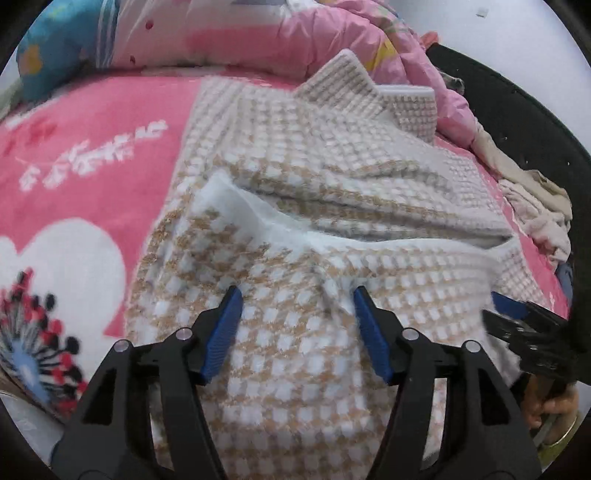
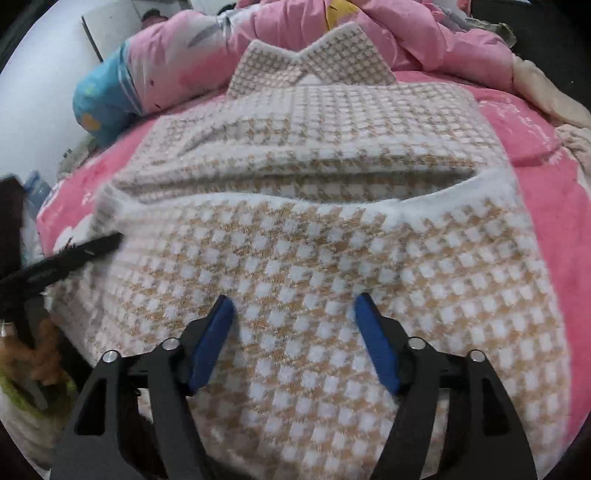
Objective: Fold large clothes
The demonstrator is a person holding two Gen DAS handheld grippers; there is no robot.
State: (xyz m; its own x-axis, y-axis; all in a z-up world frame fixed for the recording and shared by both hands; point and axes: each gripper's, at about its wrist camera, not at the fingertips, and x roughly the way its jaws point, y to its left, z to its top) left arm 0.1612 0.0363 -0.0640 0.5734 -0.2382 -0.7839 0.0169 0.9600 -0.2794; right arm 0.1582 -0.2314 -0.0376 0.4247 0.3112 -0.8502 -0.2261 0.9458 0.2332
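- A beige-and-white houndstooth knit coat (image 2: 295, 236) lay on a pink printed blanket (image 1: 92, 177) covering a bed, its pointed collar (image 2: 310, 59) at the far end and its long axis running away from both cameras.
- The near part looked already folded up over the body; its white-trimmed fold edge (image 2: 258, 195) ran crosswise beyond both sets of fingers.
- The left gripper (image 1: 297, 295) stood directly above the folded layer with its blue pads apart, pressing on nothing.
- The right gripper (image 2: 293, 301) hung likewise over the cloth, jaws spread, nothing clamped.
- Each gripper showed at the edge of the other's view, so they stood side by side, neither clearly nearer the collar.
- A pink quilt (image 1: 258, 33) and loose pale clothes (image 1: 535, 206) lay beyond.
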